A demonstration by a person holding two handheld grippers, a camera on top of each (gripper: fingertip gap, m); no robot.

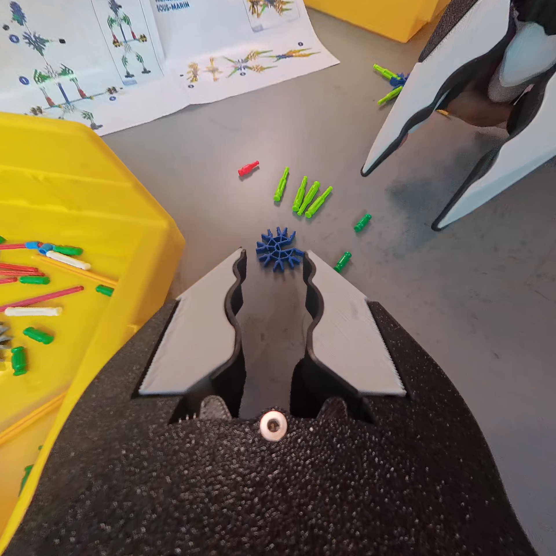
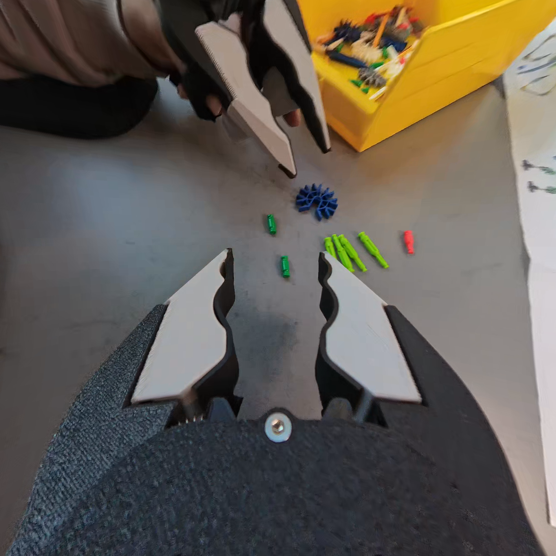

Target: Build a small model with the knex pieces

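Two grippers: both yours, both over the grey desk [image 1: 421,301], neither holding anything.
Left gripper [image 1: 274,252]: your jaws are parted and empty; the blue connector [image 1: 278,249] lies on the desk just past the tips, roughly between them, not touching as far as the view shows.
Right gripper [image 2: 274,252]: your jaws are spread wide, nothing in them; one dark green short rod [image 2: 285,266] lies on the desk just ahead, between the tips.
Second dark green rod [image 2: 271,223]: farther ahead, between the first one and the blue connector.
Light green rods [image 1: 304,195]: four, lying near each other beyond the blue connector in the left wrist view; three lie close together side by side, one slightly apart. In the right wrist view they sit just beside your right fingertip.
Red piece [image 1: 248,168]: alone, beside the light green rods, toward the instruction sheet [image 1: 180,45].
Yellow bin [image 1: 90,195]: to the left of your left gripper, holding mixed rods.
Far corner: a small blue-and-light-green assembly [image 1: 391,81], partly hidden behind the right gripper; its shape is hard to read.
Second yellow bin [image 1: 376,18]: at the top edge.
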